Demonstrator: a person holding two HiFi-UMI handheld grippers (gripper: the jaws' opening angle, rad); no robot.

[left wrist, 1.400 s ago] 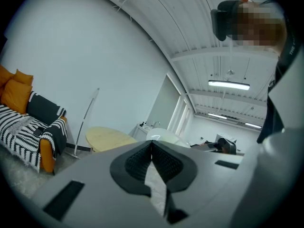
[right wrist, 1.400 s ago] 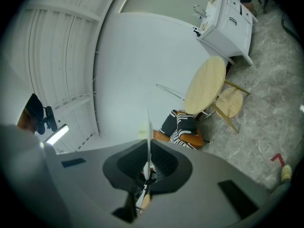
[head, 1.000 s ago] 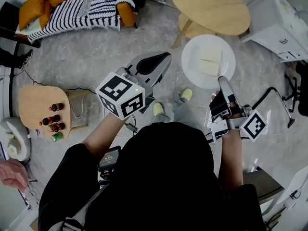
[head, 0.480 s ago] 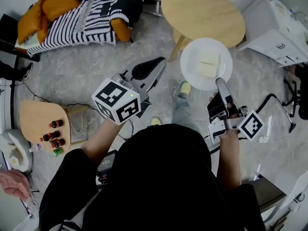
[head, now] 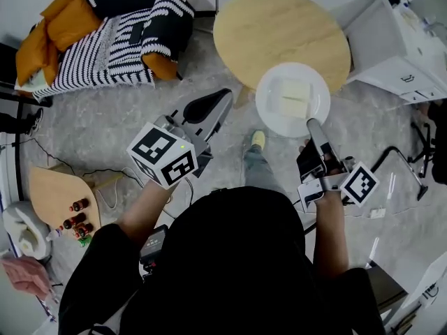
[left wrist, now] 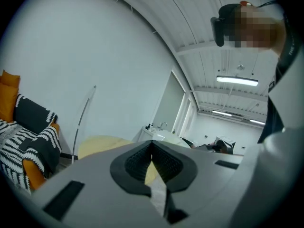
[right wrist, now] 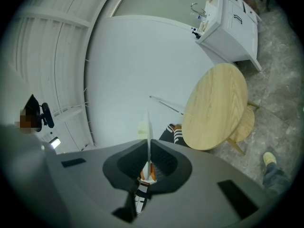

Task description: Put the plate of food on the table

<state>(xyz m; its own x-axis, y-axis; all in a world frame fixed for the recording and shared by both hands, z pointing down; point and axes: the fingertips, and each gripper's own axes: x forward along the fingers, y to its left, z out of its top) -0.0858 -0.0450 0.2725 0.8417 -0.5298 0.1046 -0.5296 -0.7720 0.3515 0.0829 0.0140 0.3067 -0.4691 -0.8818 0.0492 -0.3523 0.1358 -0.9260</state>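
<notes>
Gripping plate [head: 274, 114] by near rim, right gripper [head: 311, 124] stands clamped thin on it. Plate, carrying pale food [head: 294, 98], hangs over near edge of round table [head: 279, 26]. Left gripper [head: 222, 98] closed, empty, well apart from plate.

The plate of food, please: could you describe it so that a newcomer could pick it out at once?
Find the round wooden table at the top of the head view; the plate shows over its near edge, rim pinched in the jaws of the right gripper. It is the only white round dish, carrying two pale slabs.
</notes>
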